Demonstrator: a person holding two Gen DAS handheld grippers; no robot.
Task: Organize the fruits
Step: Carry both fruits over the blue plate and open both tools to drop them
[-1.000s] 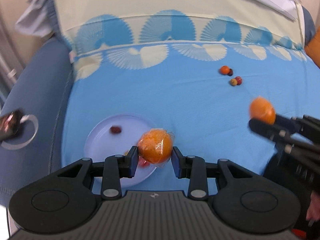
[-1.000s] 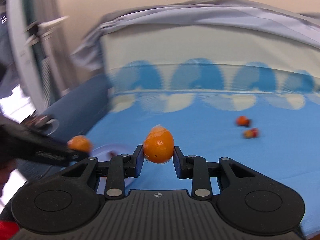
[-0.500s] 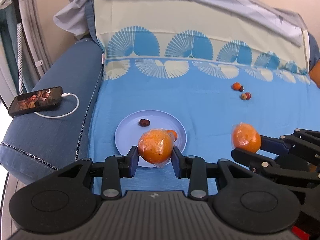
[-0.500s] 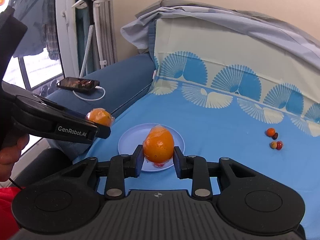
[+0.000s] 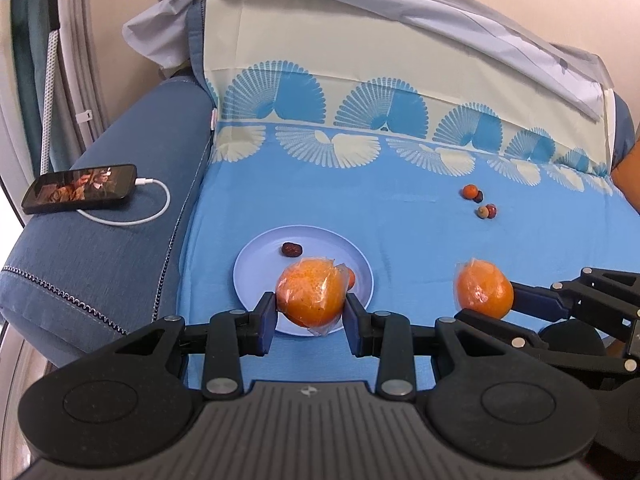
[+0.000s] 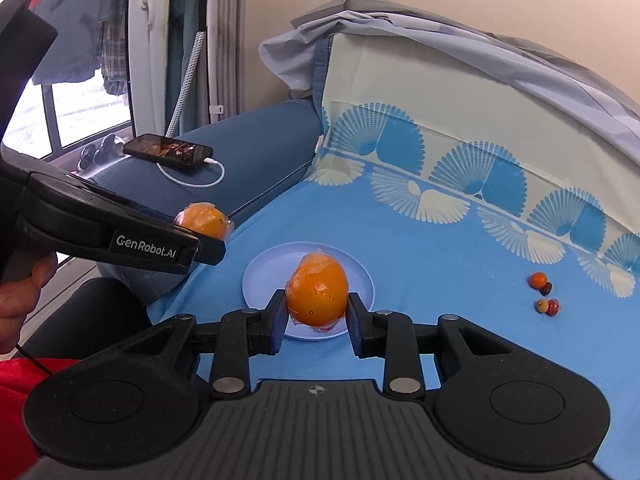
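Each gripper holds a plastic-wrapped orange above the blue sofa cover. My left gripper (image 5: 310,314) is shut on one wrapped orange (image 5: 310,296), hovering over the near edge of a pale blue plate (image 5: 256,276). My right gripper (image 6: 316,314) is shut on a second wrapped orange (image 6: 317,294), also over the near side of the plate (image 6: 260,276). A dark date (image 5: 291,249) and a small orange fruit (image 5: 351,279) lie on the plate. In the left wrist view the right gripper's orange (image 5: 484,289) shows to the right of the plate.
Several small fruits (image 5: 480,204) lie in a cluster at the far right of the cover (image 6: 544,294). A phone (image 5: 80,188) on a white charging cable rests on the blue armrest at the left. A hand (image 6: 20,292) holds the left gripper's handle.
Both grippers swung across with their oranges still held; the plate, phone and armrest came into clear view. Over the last half second they have stayed nearly still.
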